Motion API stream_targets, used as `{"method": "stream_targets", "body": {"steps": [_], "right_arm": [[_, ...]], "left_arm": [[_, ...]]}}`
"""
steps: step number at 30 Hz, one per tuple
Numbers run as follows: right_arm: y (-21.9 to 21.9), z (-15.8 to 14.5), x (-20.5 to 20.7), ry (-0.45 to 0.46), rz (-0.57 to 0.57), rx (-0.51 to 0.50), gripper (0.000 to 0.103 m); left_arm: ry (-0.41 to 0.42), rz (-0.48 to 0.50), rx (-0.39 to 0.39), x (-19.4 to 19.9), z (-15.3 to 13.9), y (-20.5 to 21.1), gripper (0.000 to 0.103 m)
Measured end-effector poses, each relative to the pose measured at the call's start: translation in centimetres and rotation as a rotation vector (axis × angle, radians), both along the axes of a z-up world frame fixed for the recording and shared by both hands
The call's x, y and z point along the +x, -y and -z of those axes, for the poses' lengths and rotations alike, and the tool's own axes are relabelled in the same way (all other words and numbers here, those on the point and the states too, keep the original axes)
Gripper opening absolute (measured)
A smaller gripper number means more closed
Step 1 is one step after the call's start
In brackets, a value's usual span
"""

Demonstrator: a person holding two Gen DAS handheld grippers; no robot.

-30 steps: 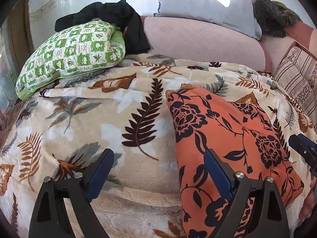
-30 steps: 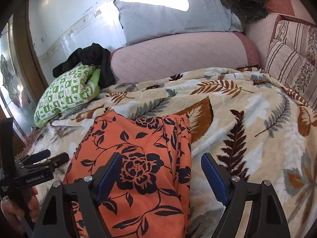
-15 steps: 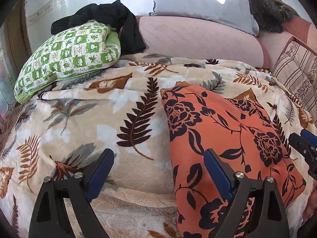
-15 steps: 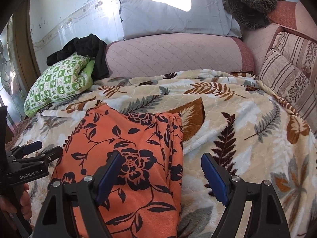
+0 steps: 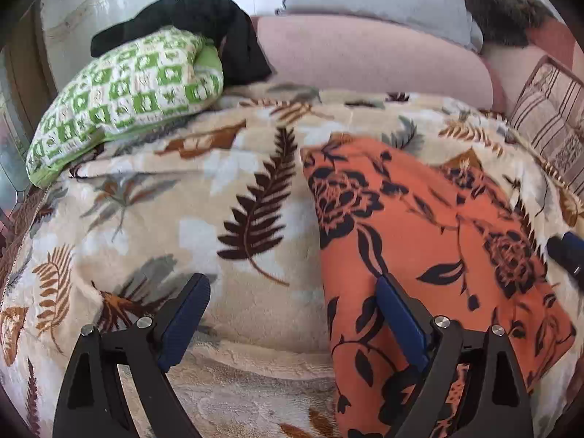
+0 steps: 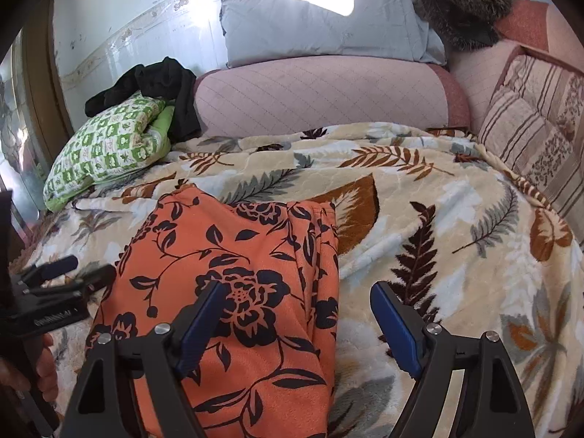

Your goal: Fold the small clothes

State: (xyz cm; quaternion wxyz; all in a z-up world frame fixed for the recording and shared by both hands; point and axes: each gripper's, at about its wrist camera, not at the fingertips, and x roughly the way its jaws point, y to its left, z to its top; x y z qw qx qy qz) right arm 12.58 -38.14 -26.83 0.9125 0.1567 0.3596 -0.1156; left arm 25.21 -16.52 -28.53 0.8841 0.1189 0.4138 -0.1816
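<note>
A green checked pillow (image 5: pixel 124 98) lay far left with a black garment (image 5: pixel 215 33) draped behind it. The left gripper (image 5: pixel 292 306) hovered with jaws spread wide, empty, over the leaf-print blanket (image 5: pixel 204 219). The orange floral garment (image 6: pixel 233 292) lay flat on it, centre-near. The right gripper (image 6: pixel 295 314) stood wide too, holding nothing, astride the garment's right edge.

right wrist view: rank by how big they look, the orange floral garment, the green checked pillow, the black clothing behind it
1. orange floral garment, though it lies nearest the camera, which enlarges it
2. green checked pillow
3. black clothing, partly hidden behind the pillow, so its full size is unsure
</note>
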Motion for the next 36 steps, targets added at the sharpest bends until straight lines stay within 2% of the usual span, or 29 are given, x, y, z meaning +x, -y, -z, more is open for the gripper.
{"method": "stream_targets", "body": {"steps": [2, 7, 8, 10, 12, 14, 16, 17, 20, 23, 25, 28, 30, 32, 34, 36], "right_arm": [[0.9, 0.2, -0.1, 0.021, 0.007, 0.049, 0.080], [1.7, 0.0, 0.2, 0.080, -0.043, 0.181, 0.055], [1.5, -0.2, 0.5, 0.087, -0.068, 0.193, 0.049], [0.6, -0.8, 1.5, 0.109, -0.099, 0.178, 0.046], [0.0, -0.9, 3.3, 0.093, -0.131, 0.174, 0.040], [-0.2, 0.7, 5.9, -0.007, -0.169, 0.218, 0.040], [-0.3, 3.7, 8.2, -0.153, -0.151, 0.221, 0.040], [-0.2, 4.6, 8.5, -0.172, -0.148, 0.235, 0.039], [-0.7, 3.1, 8.3, -0.157, -0.152, 0.203, 0.039], [-1.5, 1.2, 7.5, -0.115, -0.178, 0.135, 0.041], [-1.8, 0.4, 6.9, -0.104, -0.191, 0.142, 0.041], [-2.5, -0.3, 6.1, -0.104, -0.211, 0.141, 0.041], [-3.2, -0.1, 5.5, -0.128, -0.236, 0.157, 0.041], [-3.8, 1.2, 5.4, -0.193, -0.238, 0.146, 0.041], [-3.9, 2.9, 5.6, -0.242, -0.240, 0.161, 0.041], [-3.7, 2.7, 5.6, -0.231, -0.235, 0.172, 0.041]], "left_arm": [[-0.019, -0.004, -0.013, 0.2, 0.3, -0.1, 0.092], [0.022, -0.010, -0.050, 0.4, -1.4, -0.3, 0.092], [0.022, -0.013, -0.064, 0.6, -1.6, -0.4, 0.092], [0.011, -0.016, -0.080, 1.1, -1.6, -0.6, 0.092], [0.001, -0.024, -0.038, 1.7, -0.9, -0.4, 0.092], [-0.028, -0.011, 0.015, 2.1, 0.5, 0.0, 0.092], [-0.027, -0.004, 0.016, 2.2, 1.0, 0.2, 0.093], [-0.023, -0.002, 0.022, 2.2, 0.9, 0.3, 0.092], [0.002, 0.002, 0.012, 2.0, 0.0, 0.1, 0.092], [0.009, 0.000, -0.039, 1.5, -1.1, -0.4, 0.092], [0.024, 0.020, -0.061, 0.9, -1.8, -0.4, 0.092], [0.068, 0.057, -0.034, -0.4, -2.6, 0.1, 0.092], [0.049, 0.075, 0.015, -0.8, -1.8, 0.6, 0.092], [-0.008, 0.082, 0.082, -0.6, 0.2, 1.3, 0.093], [-0.012, 0.066, 0.073, -0.6, 0.8, 1.2, 0.093], [-0.016, 0.070, 0.053, -0.7, 0.0, 1.1, 0.092]]}}
